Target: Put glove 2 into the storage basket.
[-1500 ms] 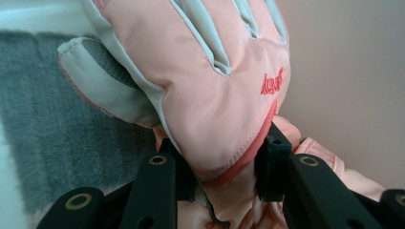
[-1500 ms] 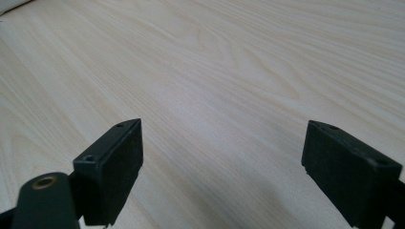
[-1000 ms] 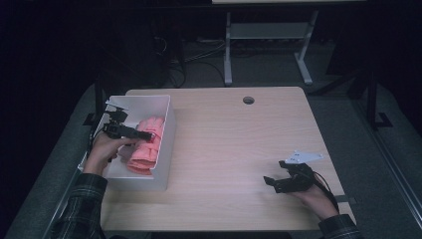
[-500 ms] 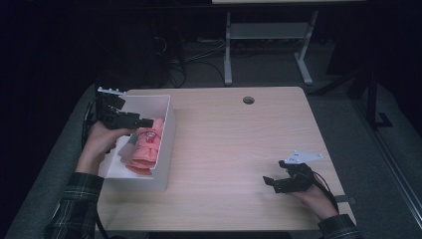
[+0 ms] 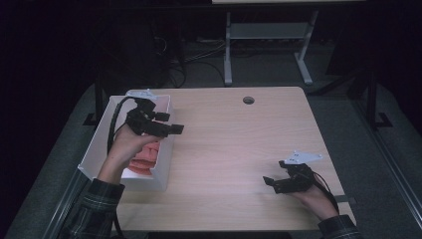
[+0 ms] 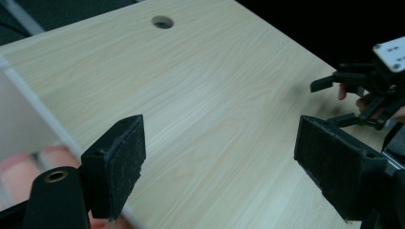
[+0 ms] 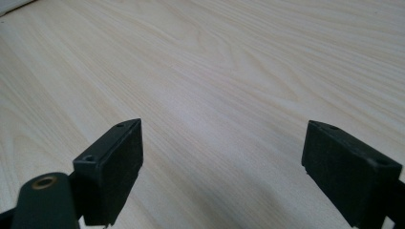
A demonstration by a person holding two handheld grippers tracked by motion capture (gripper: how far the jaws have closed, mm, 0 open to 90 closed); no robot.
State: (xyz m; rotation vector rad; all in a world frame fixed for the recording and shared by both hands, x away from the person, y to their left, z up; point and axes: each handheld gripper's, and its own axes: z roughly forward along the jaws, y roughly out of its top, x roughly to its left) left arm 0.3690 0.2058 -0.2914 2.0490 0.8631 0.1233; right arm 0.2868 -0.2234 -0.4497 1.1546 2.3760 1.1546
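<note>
Table [image 5: 239, 144], mid-frame in the high view, carries a white box [image 5: 102, 144] at left holding pink cloth [image 5: 147, 157]. Left hand-held gripper [image 5: 171, 124] above the box rim, jaws apart, empty. Right hand-held gripper [image 5: 273, 181] lower right, jaws apart, empty; its own view confirms bare wood between

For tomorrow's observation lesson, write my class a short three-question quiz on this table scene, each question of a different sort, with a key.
1. True or false: the left claw grips the pink cloth.
2. Where does the pink cloth lie? A) on the bare tabletop B) in the white box C) under the right claw
3. Fill in: the round hole sits near the table's ___ edge, seen from the person's side.

Key
1. False: its jaws stand wide apart with nothing between them.
2. B
3. far
</note>
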